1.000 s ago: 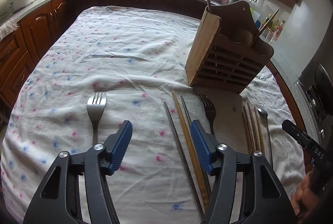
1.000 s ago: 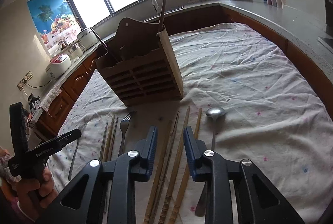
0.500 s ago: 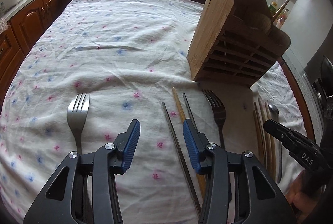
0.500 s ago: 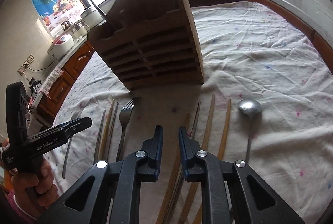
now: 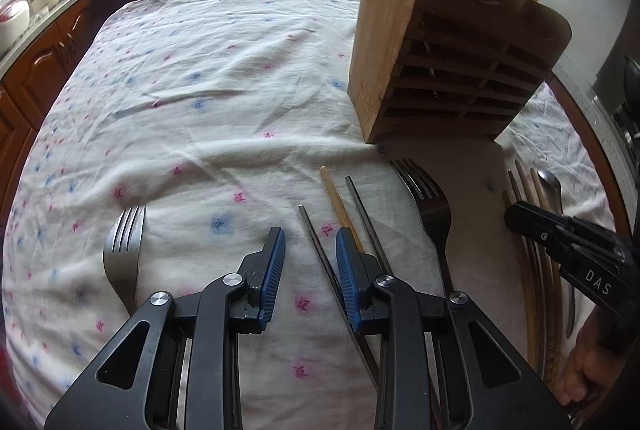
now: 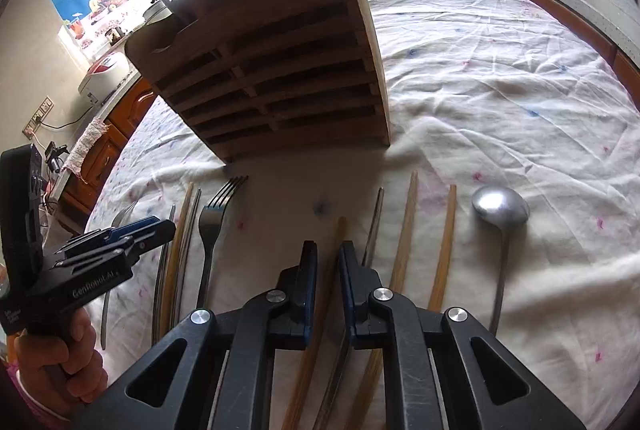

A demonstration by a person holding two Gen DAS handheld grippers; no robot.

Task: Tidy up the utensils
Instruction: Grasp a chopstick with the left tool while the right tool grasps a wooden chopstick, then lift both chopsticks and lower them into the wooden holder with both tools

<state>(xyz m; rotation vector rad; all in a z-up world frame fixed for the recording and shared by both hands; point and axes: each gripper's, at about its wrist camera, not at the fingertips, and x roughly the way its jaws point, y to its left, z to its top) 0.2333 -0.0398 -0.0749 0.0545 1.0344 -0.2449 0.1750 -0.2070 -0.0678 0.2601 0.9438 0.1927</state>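
Pick phase of the utensil sort: both grippers are coming down on loose chopsticks laid out on the cloth-covered worktop (image 5: 224, 78), in front of the wooden utensil rack (image 6: 288, 70). Left gripper (image 5: 310, 250): its fingers have just been closing and stand at a narrow gap, not yet pinching – a metal chopstick (image 5: 320, 250) runs between them, closer to the right-hand pad, and a wooden chopstick (image 5: 340, 202) passes just behind that pad. Right gripper (image 6: 328, 262): its fingers have been closing too and are nearly together, with a wooden chopstick (image 6: 334, 258) lying in the slot; whether the pads already press on it I cannot tell, a sliver of gap shows on each side. Both grippers pitch steeply down toward the cloth, each held from below by a hand – the one on the left gripper (image 6: 60, 362) shows in the right wrist view. Other pieces lie flat: light fork (image 5: 122, 250) well to the left, dark fork (image 5: 430, 202) just beside the left group of chopsticks, spoon (image 6: 500, 210) at the far right. Next, by my read: finish closing on one stick each, lift clear without dragging neighbours, then tip upright to drop into a rack compartment. Thin sticks on soft cloth may roll or slip out.
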